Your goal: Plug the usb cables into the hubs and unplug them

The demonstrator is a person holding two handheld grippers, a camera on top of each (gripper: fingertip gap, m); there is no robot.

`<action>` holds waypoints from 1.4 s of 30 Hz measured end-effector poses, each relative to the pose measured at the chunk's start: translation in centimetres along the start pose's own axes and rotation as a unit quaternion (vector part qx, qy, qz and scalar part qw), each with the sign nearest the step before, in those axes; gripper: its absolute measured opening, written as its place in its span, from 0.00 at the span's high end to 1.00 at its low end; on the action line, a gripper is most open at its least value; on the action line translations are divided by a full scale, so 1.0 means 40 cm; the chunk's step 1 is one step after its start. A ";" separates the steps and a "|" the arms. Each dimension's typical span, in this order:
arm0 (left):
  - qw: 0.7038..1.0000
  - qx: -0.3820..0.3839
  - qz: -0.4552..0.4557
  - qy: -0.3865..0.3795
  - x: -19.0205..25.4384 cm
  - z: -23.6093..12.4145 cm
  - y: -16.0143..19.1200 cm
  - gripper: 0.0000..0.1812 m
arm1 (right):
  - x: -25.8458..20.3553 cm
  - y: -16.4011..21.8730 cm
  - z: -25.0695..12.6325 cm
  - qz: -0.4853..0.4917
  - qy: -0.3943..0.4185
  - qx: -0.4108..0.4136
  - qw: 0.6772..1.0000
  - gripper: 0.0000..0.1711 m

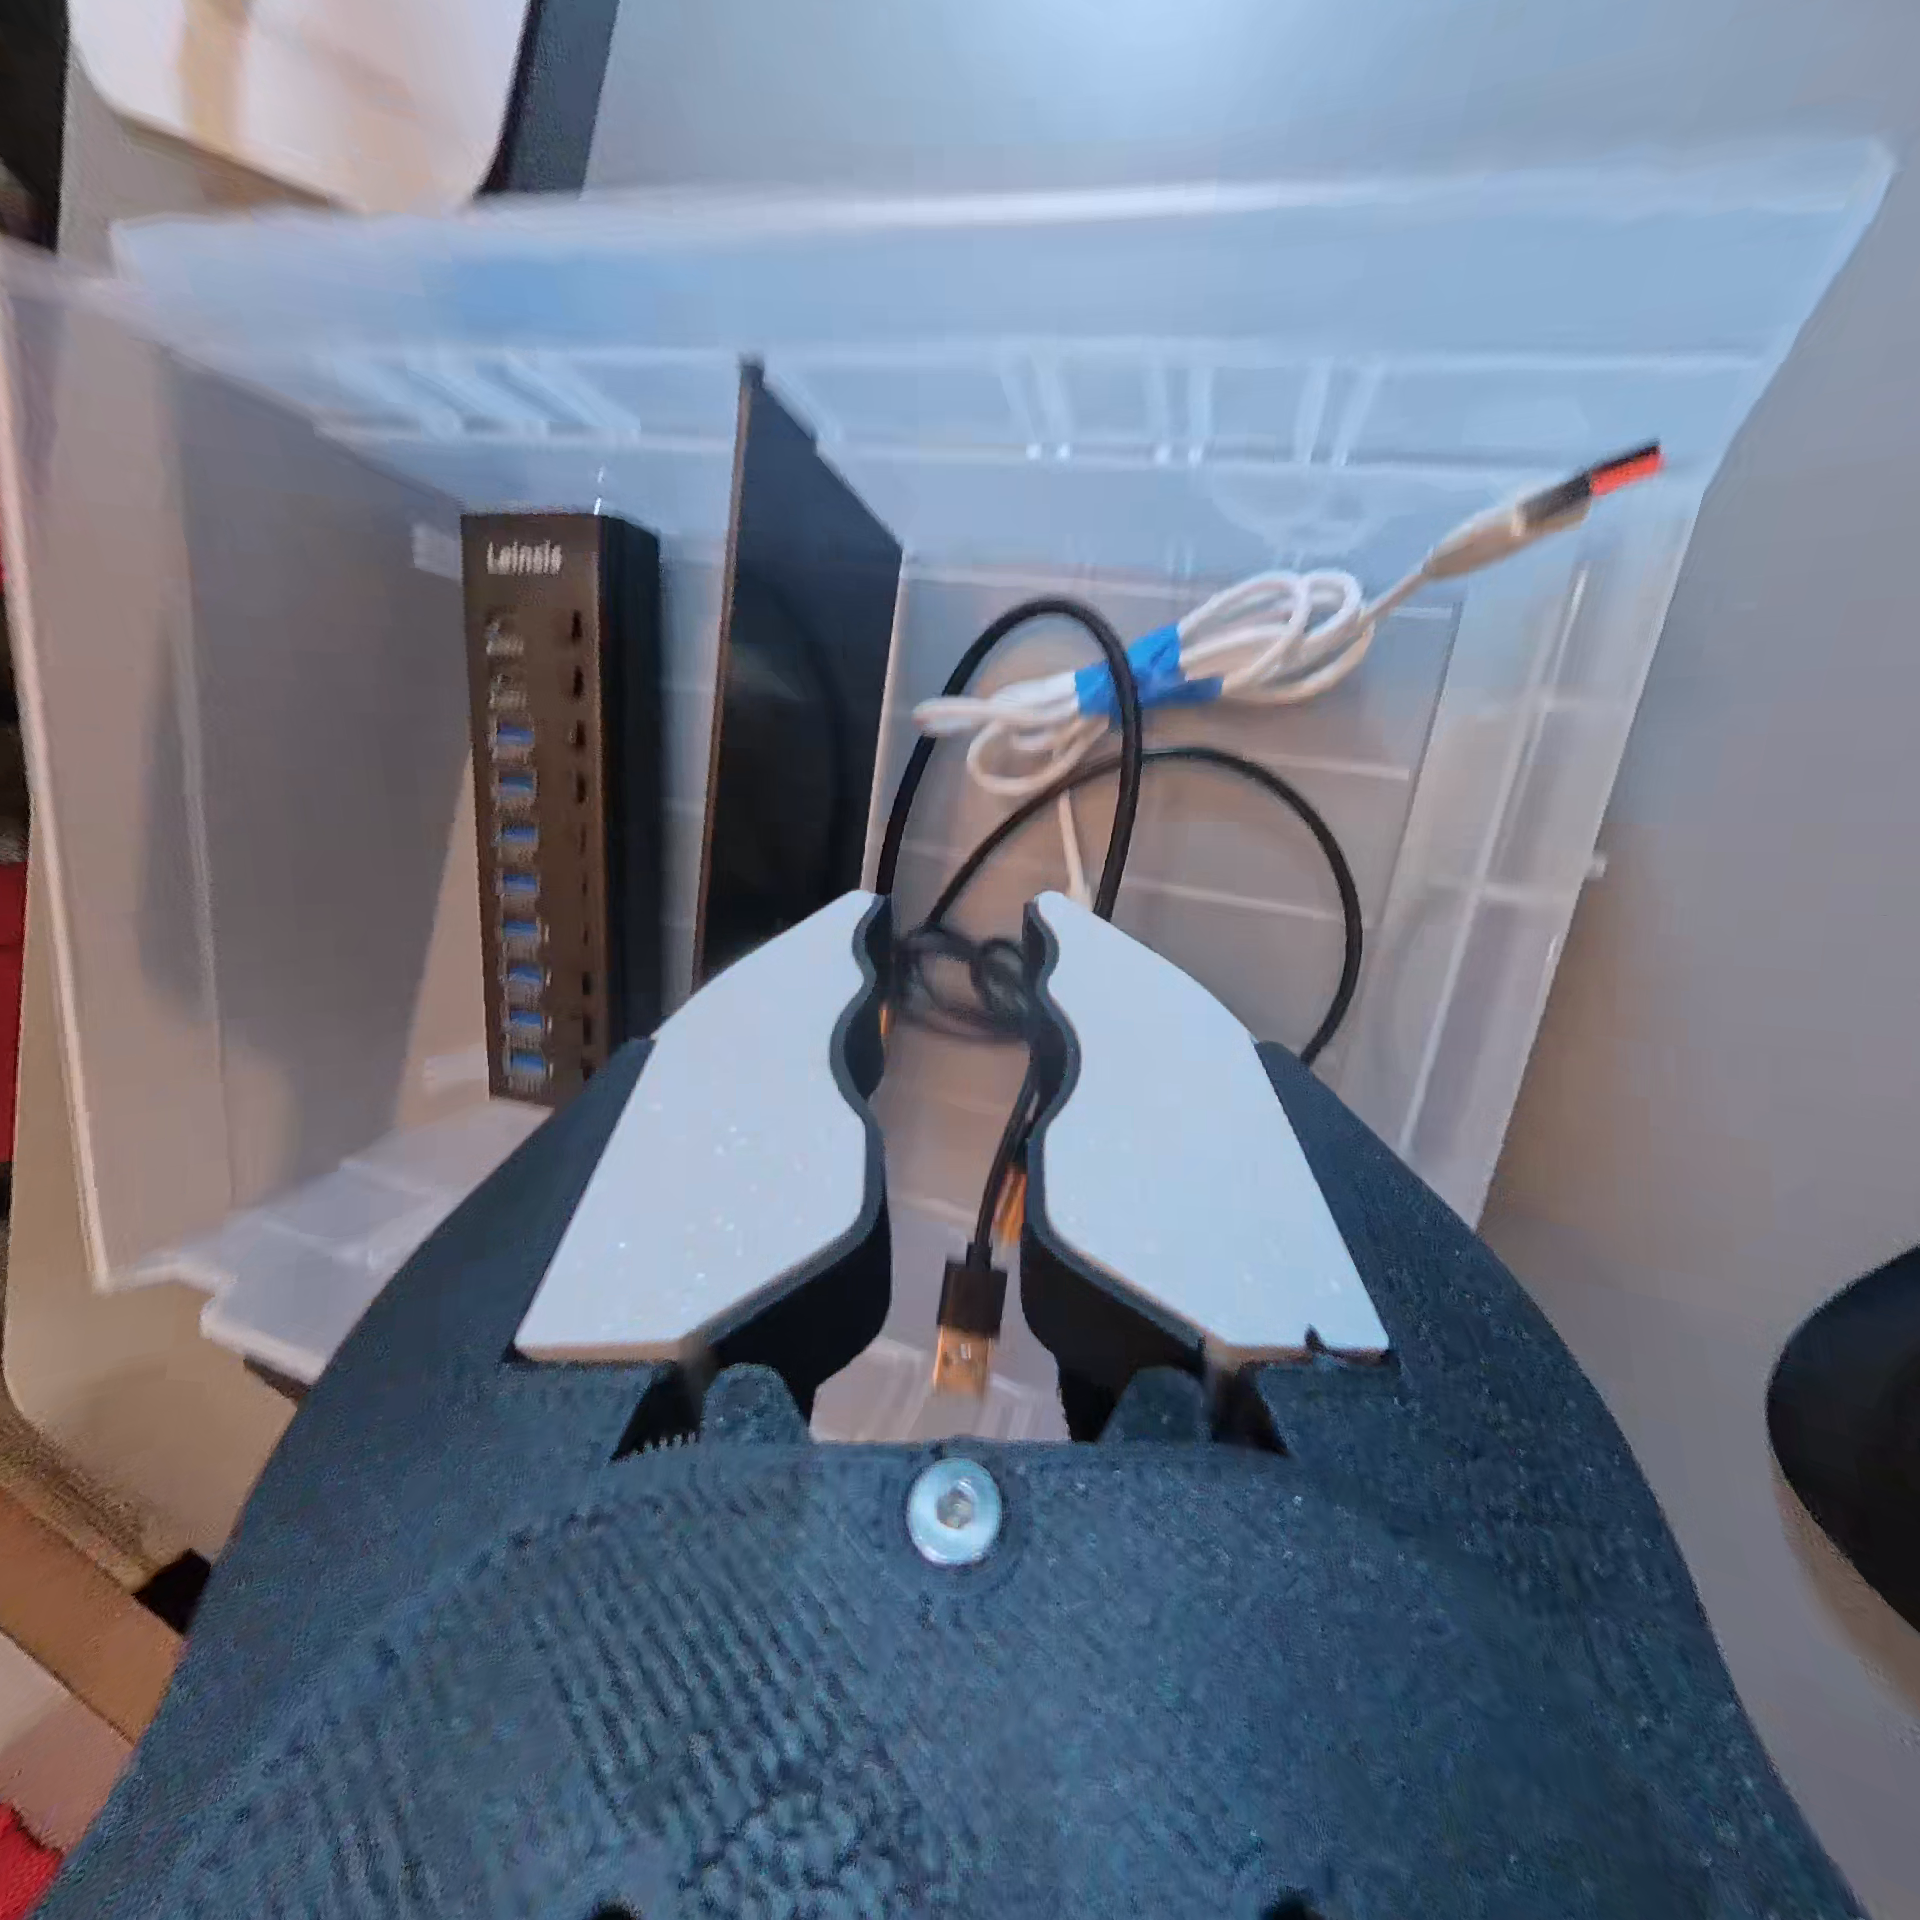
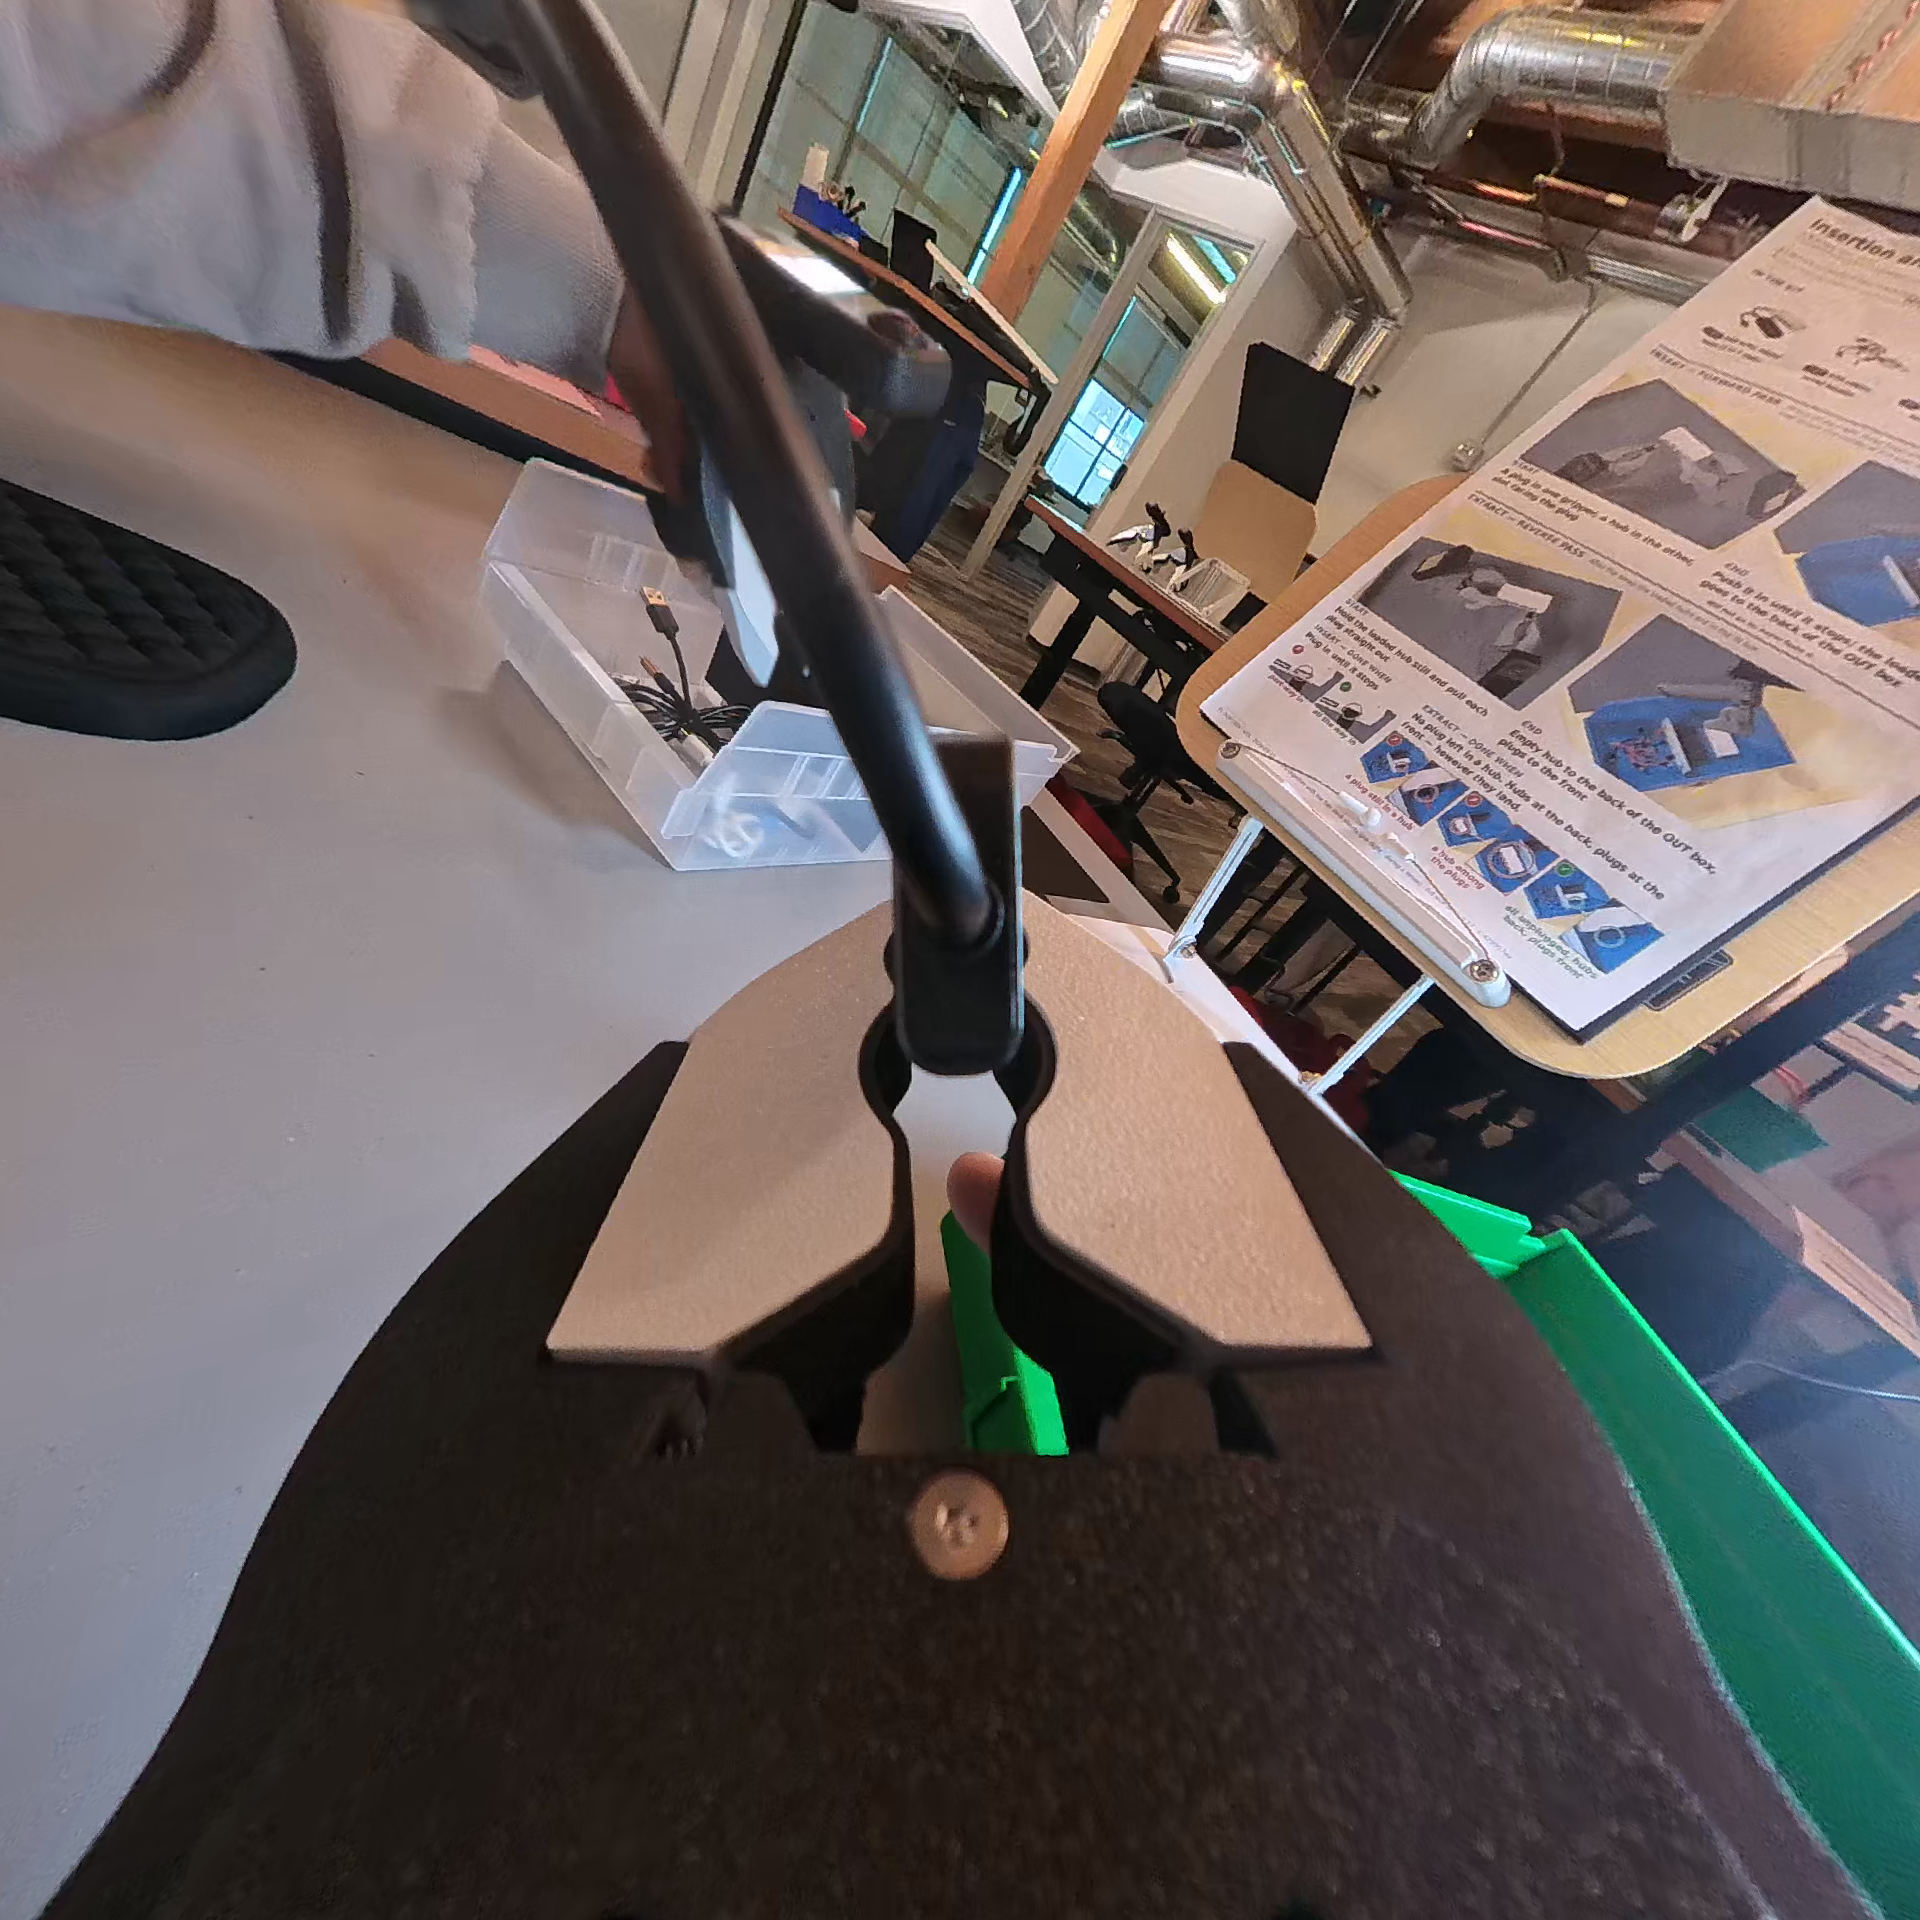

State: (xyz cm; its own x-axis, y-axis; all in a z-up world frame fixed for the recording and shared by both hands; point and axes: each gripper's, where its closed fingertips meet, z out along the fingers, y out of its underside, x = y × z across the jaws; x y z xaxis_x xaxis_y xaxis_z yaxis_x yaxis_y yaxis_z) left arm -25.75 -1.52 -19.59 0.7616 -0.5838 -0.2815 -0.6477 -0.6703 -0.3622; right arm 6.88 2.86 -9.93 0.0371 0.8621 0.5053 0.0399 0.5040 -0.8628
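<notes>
My left gripper (image 1: pixel 956 914) is open and hovers over a clear plastic box (image 1: pixel 1558 935). Between its fingers I see a coiled black usb cable (image 1: pixel 1127 790) lying in the box, with its plug (image 1: pixel 971 1340) pointing toward me. A white cable (image 1: pixel 1195 665) bound with blue tape and ending in a red-tipped plug (image 1: pixel 1590 488) lies behind it. A black hub (image 1: pixel 540 810) with a row of blue ports stands at the box's left. My right gripper (image 2: pixel 956 982) is shut on a flat black hub (image 2: pixel 961 831) whose thick black cable (image 2: pixel 748 416) runs up and left.
A black panel (image 1: pixel 800 675) divides the box. In the right wrist view the box (image 2: pixel 582 551) sits on a grey table (image 2: pixel 260 987), with the left gripper (image 2: pixel 743 613) above it. A green bin (image 2: pixel 1714 1507) is lower right, an instruction sheet on a stand (image 2: pixel 1558 675) right, a black pad (image 2: pixel 125 634) left. Across from one pair of fingers to the other is roughly 35 cm.
</notes>
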 end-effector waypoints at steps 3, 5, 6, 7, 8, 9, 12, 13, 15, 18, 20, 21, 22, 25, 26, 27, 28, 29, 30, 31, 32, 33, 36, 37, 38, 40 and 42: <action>0.996 -0.027 0.080 -0.008 0.000 0.053 -0.035 0.86 | 0.001 0.006 0.000 0.005 -0.002 -0.002 1.000 0.94; 0.985 -0.084 0.146 -0.036 -0.022 0.086 -0.029 0.85 | 0.000 0.011 0.000 0.007 -0.003 -0.005 1.000 0.94; 0.975 -0.100 0.193 -0.038 -0.023 0.101 -0.030 0.84 | 0.000 0.013 0.000 0.007 -0.004 -0.007 1.000 0.94; 0.966 -0.105 0.233 -0.030 -0.013 0.115 -0.035 0.83 | -0.001 0.015 -0.001 0.007 -0.006 -0.008 1.000 0.94; 0.959 -0.115 0.259 -0.019 -0.005 0.126 -0.034 0.83 | -0.001 0.017 -0.001 0.007 -0.007 -0.010 1.000 0.94; 0.952 -0.130 0.278 -0.010 0.001 0.136 -0.029 0.82 | 0.000 0.019 -0.002 0.008 -0.007 -0.011 1.000 0.94; 0.938 -0.131 0.321 0.026 0.030 0.162 -0.025 0.85 | 0.003 0.026 -0.002 0.015 -0.010 -0.012 1.000 0.94; 0.937 -0.131 0.323 0.033 0.030 0.162 -0.024 0.87 | 0.003 0.029 -0.002 0.018 -0.011 -0.013 1.000 0.94; 0.941 -0.134 0.308 0.041 0.025 0.162 -0.016 0.90 | 0.006 0.035 -0.002 0.020 -0.011 -0.016 1.000 0.94; 0.946 -0.147 0.288 0.031 0.006 0.142 -0.001 0.92 | 0.013 0.037 -0.005 0.021 -0.008 -0.017 1.000 0.94; 0.947 -0.158 0.279 -0.002 -0.024 0.102 0.000 0.92 | 0.017 0.034 -0.008 0.023 -0.005 -0.014 1.000 0.94; 0.946 -0.163 0.280 -0.025 -0.040 0.073 -0.004 0.92 | 0.019 0.032 -0.009 0.024 -0.004 -0.013 1.000 0.94; 0.943 -0.169 0.283 -0.046 -0.053 0.042 -0.009 0.92 | 0.021 0.032 -0.009 0.025 -0.002 -0.012 1.000 0.94; 0.915 -0.230 0.311 -0.118 -0.084 -0.056 -0.002 0.93 | 0.026 0.032 -0.009 0.027 0.003 -0.015 1.000 0.94; 0.900 -0.257 0.325 -0.136 -0.089 -0.081 0.007 0.93 | 0.026 0.032 -0.008 0.028 0.003 -0.016 0.999 0.94; 0.889 -0.281 0.332 -0.143 -0.086 -0.098 0.017 0.93 | 0.026 0.031 -0.008 0.029 0.004 -0.016 0.999 0.94; 0.881 -0.304 0.335 -0.142 -0.079 -0.110 0.031 0.93 | 0.026 0.029 -0.007 0.029 0.004 -0.015 0.999 0.94; 0.869 -0.329 0.338 -0.146 -0.078 -0.123 0.046 0.93 | 0.025 0.027 -0.008 0.029 0.004 -0.014 0.999 0.94; 0.855 -0.359 0.344 -0.148 -0.081 -0.138 0.062 0.94 | 0.025 0.024 -0.008 0.029 0.005 -0.013 0.999 0.94; 0.841 -0.389 0.347 -0.146 -0.085 -0.151 0.081 0.94 | 0.025 0.021 -0.009 0.028 0.006 -0.013 1.000 0.94; 0.830 -0.415 0.345 -0.140 -0.088 -0.161 0.101 0.94 | 0.026 0.019 -0.009 0.028 0.008 -0.013 0.999 0.94; 0.823 -0.436 0.339 -0.130 -0.089 -0.164 0.120 0.94 | 0.027 0.018 -0.010 0.028 0.009 -0.013 0.999 0.94; 0.836 -0.455 0.297 -0.072 -0.065 -0.156 0.160 0.94 | 0.032 0.017 -0.015 0.031 0.012 -0.013 0.999 0.94; 0.842 -0.457 0.280 -0.060 -0.062 -0.158 0.165 0.94 | 0.034 0.019 -0.018 0.032 0.013 -0.013 0.999 0.94; 0.844 -0.465 0.262 -0.048 -0.062 -0.166 0.173 0.94 | 0.037 0.021 -0.020 0.035 0.014 -0.013 0.999 0.94; 0.857 -0.476 0.199 0.001 -0.042 -0.182 0.195 0.94 | 0.041 0.027 -0.023 0.045 0.012 -0.013 0.999 0.94; 0.867 -0.473 0.150 0.045 -0.028 -0.190 0.205 0.94 | 0.045 0.032 -0.023 0.056 0.010 -0.014 0.998 0.94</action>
State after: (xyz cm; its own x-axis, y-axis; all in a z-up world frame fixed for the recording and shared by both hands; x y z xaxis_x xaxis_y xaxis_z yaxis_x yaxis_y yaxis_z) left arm -32.09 -9.86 -15.48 0.5781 -0.8019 -0.1507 -0.5772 -0.5325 0.6191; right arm 7.92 5.00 -10.12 0.0622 0.9113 0.4069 0.0621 0.4034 -0.9129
